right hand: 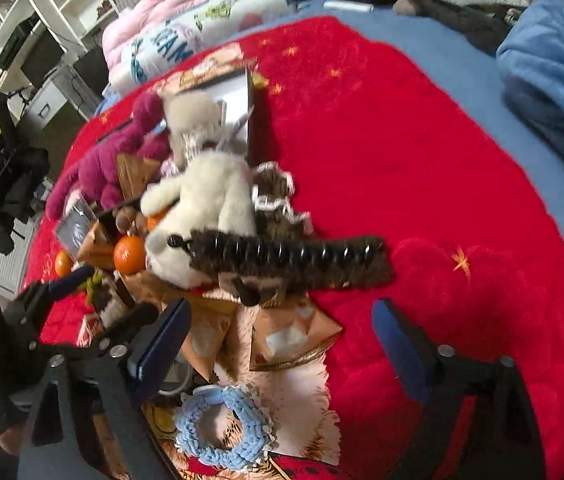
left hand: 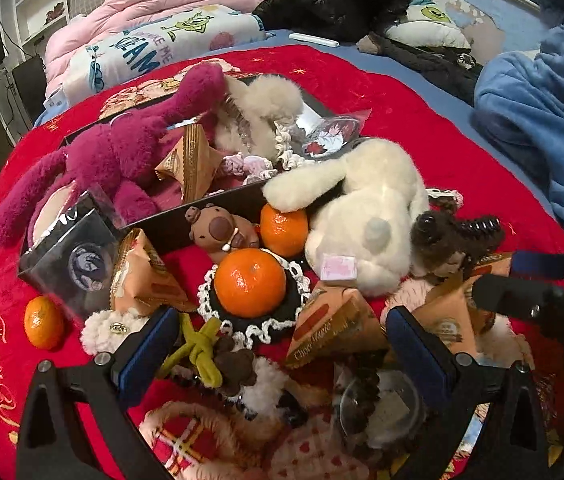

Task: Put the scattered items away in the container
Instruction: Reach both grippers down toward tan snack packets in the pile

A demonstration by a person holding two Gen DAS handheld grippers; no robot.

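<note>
My left gripper (left hand: 282,344) hangs open over a pile of small items on the red blanket. Below it lie a green knotted hair tie (left hand: 198,348), a triangular snack pack (left hand: 334,332) and an orange (left hand: 250,282) resting on a black crocheted scrunchie. Behind them the black box (left hand: 186,216) holds a magenta plush (left hand: 114,156) and a beige plush. A white plush dog (left hand: 366,208) leans on its corner. My right gripper (right hand: 282,344) is open above another snack pack (right hand: 294,336), just short of a furry brown hair claw (right hand: 282,256). Neither gripper touches anything.
A capybara toy (left hand: 218,228), a second orange (left hand: 284,228) and a dark clear case (left hand: 74,256) crowd the box front. A lone orange (left hand: 44,322) sits at the left. A blue scrunchie (right hand: 222,428) lies near me. Bare red blanket (right hand: 442,160) spreads right; bedding is piled behind.
</note>
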